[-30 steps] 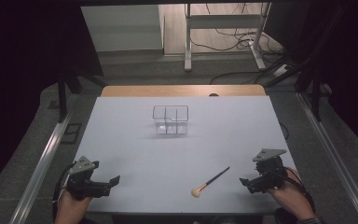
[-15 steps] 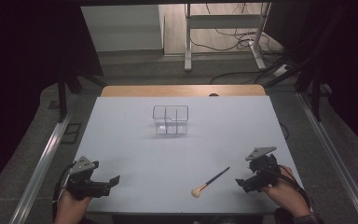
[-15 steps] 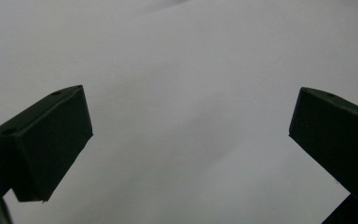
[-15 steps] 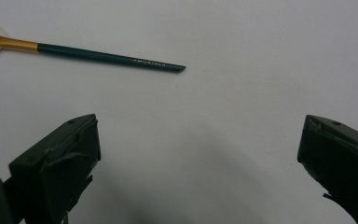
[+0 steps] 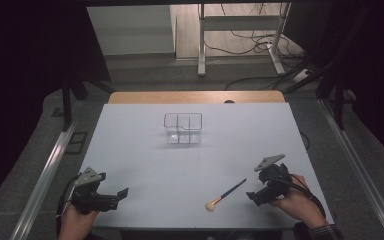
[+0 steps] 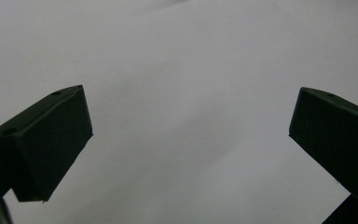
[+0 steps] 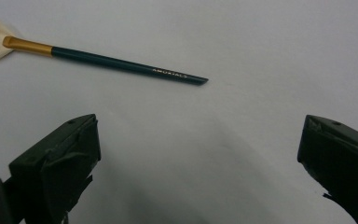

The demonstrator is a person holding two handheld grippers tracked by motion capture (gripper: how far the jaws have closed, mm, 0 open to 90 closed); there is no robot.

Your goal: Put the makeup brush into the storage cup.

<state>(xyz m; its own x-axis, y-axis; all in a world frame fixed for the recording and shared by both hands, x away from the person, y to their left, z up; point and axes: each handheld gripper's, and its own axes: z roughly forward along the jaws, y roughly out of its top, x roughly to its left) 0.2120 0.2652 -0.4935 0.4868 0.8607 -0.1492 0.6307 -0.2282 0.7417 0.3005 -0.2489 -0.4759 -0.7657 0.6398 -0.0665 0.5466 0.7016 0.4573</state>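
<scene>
Nearest edge, left tongs (image 5: 121,192): wide apart over bare white surface (image 5: 145,165), holding nothing; my left hand (image 5: 75,224) keeps them low and level, jaws pointing toward the middle.
Near edge, right tongs (image 5: 250,195): wide apart, empty; my right hand (image 5: 295,202) tilts them down and leftward, toward the brush.
Brush (image 7: 103,59): lies flat on the surface just ahead of the right tongs, apart from them; pale bristle head (image 5: 210,205) toward me, dark handle tip (image 5: 243,181) pointing away and right.
Handling, as I judge it: light, with a thin stiff handle that may roll or slip between the jaws; bristles soft, easily splayed.
Grip point: mid-handle, just behind the gold ferrule (image 7: 27,45), jaws square across the shaft.
Far centre, clear organiser (image 5: 183,128): divided compartments, upright, well apart from the brush.
</scene>
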